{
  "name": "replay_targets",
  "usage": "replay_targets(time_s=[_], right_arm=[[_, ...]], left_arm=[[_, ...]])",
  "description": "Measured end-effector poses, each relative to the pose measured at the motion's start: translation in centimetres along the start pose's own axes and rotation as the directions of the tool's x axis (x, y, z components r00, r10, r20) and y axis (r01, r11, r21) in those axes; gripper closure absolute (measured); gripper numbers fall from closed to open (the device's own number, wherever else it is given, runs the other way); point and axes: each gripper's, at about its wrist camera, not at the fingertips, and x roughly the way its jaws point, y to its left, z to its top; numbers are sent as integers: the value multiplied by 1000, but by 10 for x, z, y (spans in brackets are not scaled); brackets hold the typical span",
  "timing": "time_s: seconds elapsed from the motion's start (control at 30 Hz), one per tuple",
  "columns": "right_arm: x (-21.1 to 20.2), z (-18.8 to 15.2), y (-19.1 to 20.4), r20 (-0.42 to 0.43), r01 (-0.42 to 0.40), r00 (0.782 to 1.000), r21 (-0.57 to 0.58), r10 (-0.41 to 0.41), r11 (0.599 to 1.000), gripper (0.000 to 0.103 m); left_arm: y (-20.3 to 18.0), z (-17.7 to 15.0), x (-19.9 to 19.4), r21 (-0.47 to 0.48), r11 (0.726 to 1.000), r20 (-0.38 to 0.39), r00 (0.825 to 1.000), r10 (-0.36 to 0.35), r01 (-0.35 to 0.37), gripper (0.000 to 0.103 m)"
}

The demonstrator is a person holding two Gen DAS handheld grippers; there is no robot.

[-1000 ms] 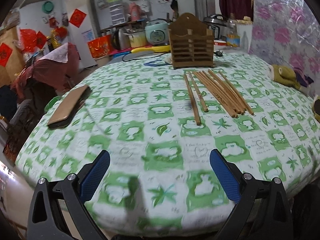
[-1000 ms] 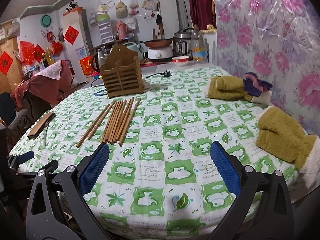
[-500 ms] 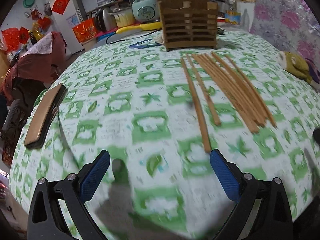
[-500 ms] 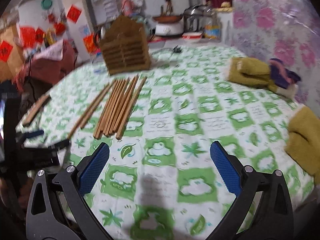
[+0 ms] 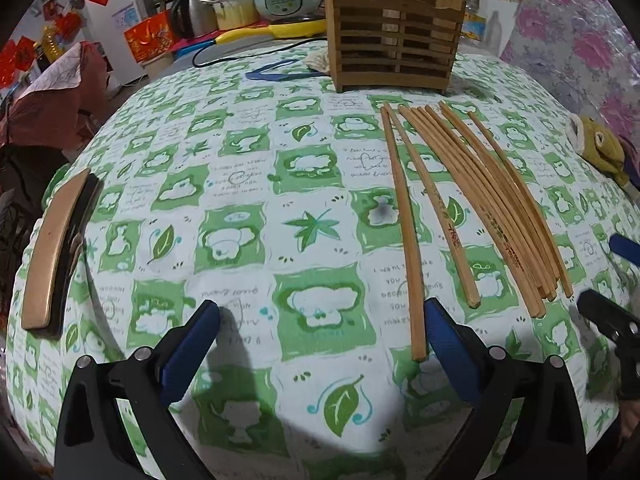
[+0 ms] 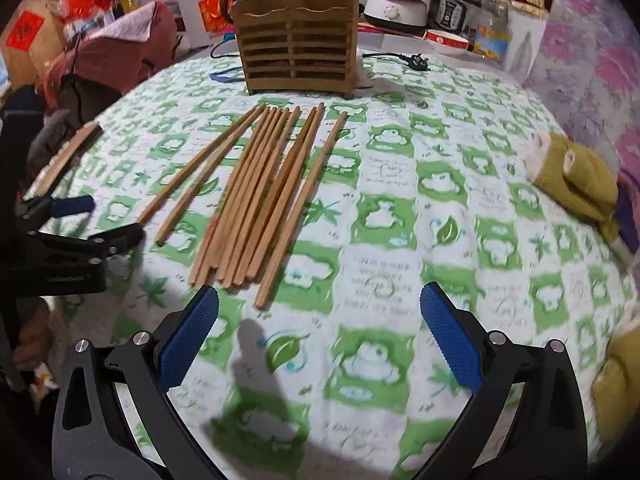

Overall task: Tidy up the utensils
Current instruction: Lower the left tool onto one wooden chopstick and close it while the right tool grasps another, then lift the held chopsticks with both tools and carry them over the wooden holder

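**Both claws wide, chopsticks loose on the cloth**

Now the left gripper (image 5: pixel 320 320) hangs low over the tablecloth (image 5: pixel 240 184) with its blue pads spread wide and nothing between them. Its right pad (image 5: pixel 448 348) sits just beside the near end of the leftmost chopstick (image 5: pixel 404 232) — whether it touches, I cannot tell. The right gripper (image 6: pixel 320 312) is likewise wide open and empty, its pads apart above the cloth, just short of the near ends of the chopsticks (image 6: pixel 264 200).

The chopsticks lie flat on the table in a loose fan, far tips pointing toward the holder (image 6: pixel 296 40). Two lie a little apart on the left side; the rest are bunched together, some overlapping at the near ends, with one more slightly off on the right. The holder — a slatted wooden rack — stands upright at the far side of the table, just beyond the chopstick tips, not touching them.

A phone (image 5: pixel 56 248) rests near the left edge, well apart from the chopsticks. Yellow-green mittens (image 6: pixel 572 180) lie at the right.
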Motion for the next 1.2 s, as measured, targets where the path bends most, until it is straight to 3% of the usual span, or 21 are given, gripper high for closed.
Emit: replay_targets(time_s=[0.17, 0.23, 0.3, 0.47, 0.53, 0.7, 0.8, 0.9, 1.03, 1.2], right_arm=[[-2, 6, -10, -59, -9, 998, -21, 8, 1000, 12], [0, 2, -16, -41, 38, 998, -27, -39, 999, 18], [0, 2, -32, -24, 93, 995, 25, -92, 995, 30], [-1, 4, -31, 16, -27, 1000, 30, 26, 999, 33], [-3, -1, -19, 33, -34, 999, 0, 34, 999, 41], [2, 7, -27, 34, -62, 998, 18, 61, 998, 42], [-16, -4, -22, 48, -76, 996, 31, 74, 997, 42], [4, 18, -39, 43, -67, 997, 24, 66, 997, 42], [20, 27, -46, 12, -81, 997, 1, 81, 997, 42], [34, 38, -54, 15, -57, 998, -43, 57, 997, 42]], left_arm=[[7, -2, -1, 16, 1000, 0, 1000, -18, 18, 4], [8, -3, -2, 29, 999, 5, 1000, -16, 16, 4], [8, -5, -4, 41, 999, 10, 1000, -7, 6, 4], [2, -6, -8, 70, 998, 28, 1000, 9, -11, 5], [-4, -8, -10, 98, 995, 42, 999, 6, -10, 5], [-15, -9, -12, 140, 989, 47, 997, -63, 55, 28], [-17, -8, -12, 138, 984, 42, 992, -120, 114, 46], [-23, -9, -13, 155, 981, 51, 991, -127, 118, 55], [-27, -8, -14, 166, 978, 62, 989, -136, 124, 80], [-24, -6, -11, 152, 981, 67, 989, -129, 118, 83]])
